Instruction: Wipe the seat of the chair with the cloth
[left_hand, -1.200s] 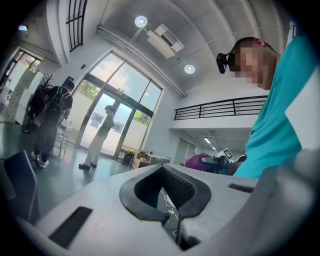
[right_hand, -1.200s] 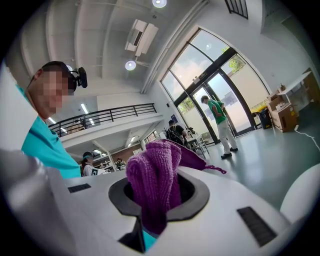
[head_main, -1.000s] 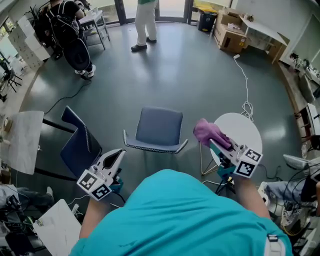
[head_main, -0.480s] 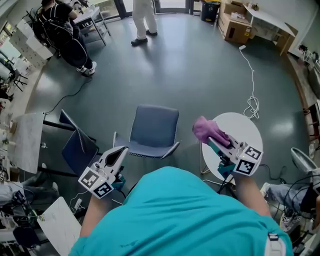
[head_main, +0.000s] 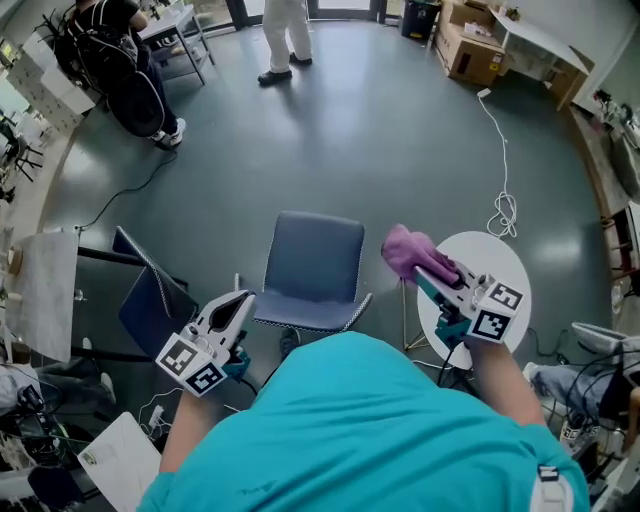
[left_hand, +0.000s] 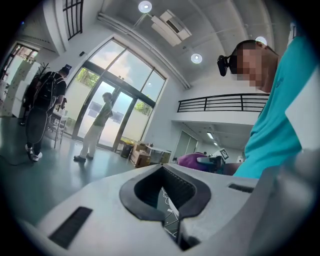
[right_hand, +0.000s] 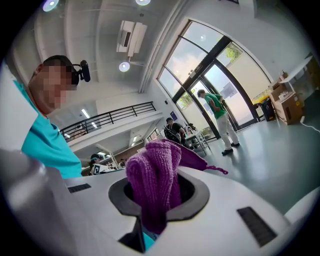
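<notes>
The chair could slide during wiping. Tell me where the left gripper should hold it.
Probably the backrest's perforated top rim, near its left end, from above: it is a thin edge on the person's side, so jaws can straddle it. The left gripper, shut and empty, is closest; the right gripper holds the purple cloth.

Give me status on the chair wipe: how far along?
Done: the purple knitted cloth is clamped in the right gripper. In hand: that gripper holds it in the air beside the blue-grey plastic chair, by the round white table, clear of the seat. The left gripper is shut and empty. Left: the whole wipe; the cloth has no contact with the seat yet.
</notes>
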